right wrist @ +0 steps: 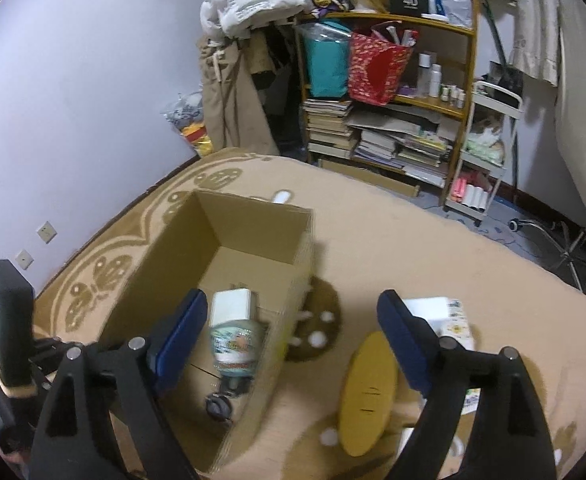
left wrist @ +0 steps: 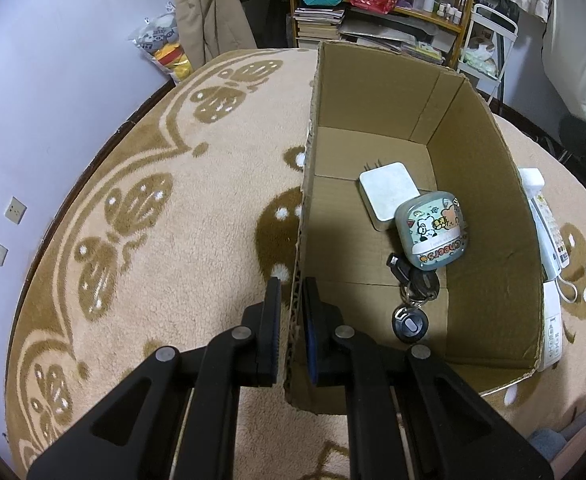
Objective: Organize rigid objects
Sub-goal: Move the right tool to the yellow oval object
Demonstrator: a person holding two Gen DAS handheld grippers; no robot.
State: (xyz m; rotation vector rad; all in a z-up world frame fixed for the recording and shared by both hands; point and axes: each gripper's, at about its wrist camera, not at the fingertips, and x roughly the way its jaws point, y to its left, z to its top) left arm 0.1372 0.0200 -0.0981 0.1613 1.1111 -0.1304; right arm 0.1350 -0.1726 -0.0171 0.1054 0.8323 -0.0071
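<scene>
An open cardboard box [left wrist: 481,200] stands on the patterned carpet. My left gripper [left wrist: 292,288] is shut on the box's near left wall, one finger outside and one inside. Inside lie a white square charger [left wrist: 389,196], a round cartoon tin [left wrist: 433,232] and a black key bunch [left wrist: 411,300]. My right gripper [right wrist: 293,316] hangs open above the box's right wall [right wrist: 289,312], nothing between its fingers. Below it show the charger [right wrist: 231,306], the tin [right wrist: 235,346] and the keys [right wrist: 219,404]. A yellow oval object [right wrist: 369,392] and a white packet [right wrist: 453,320] lie on the carpet right of the box.
A shelf [right wrist: 393,100] with books, bags and bottles stands against the far wall, a white cart [right wrist: 485,148] beside it. A white remote-like item [left wrist: 549,240] lies outside the box's right wall. The carpet [left wrist: 153,220] spreads left of the box toward the wall.
</scene>
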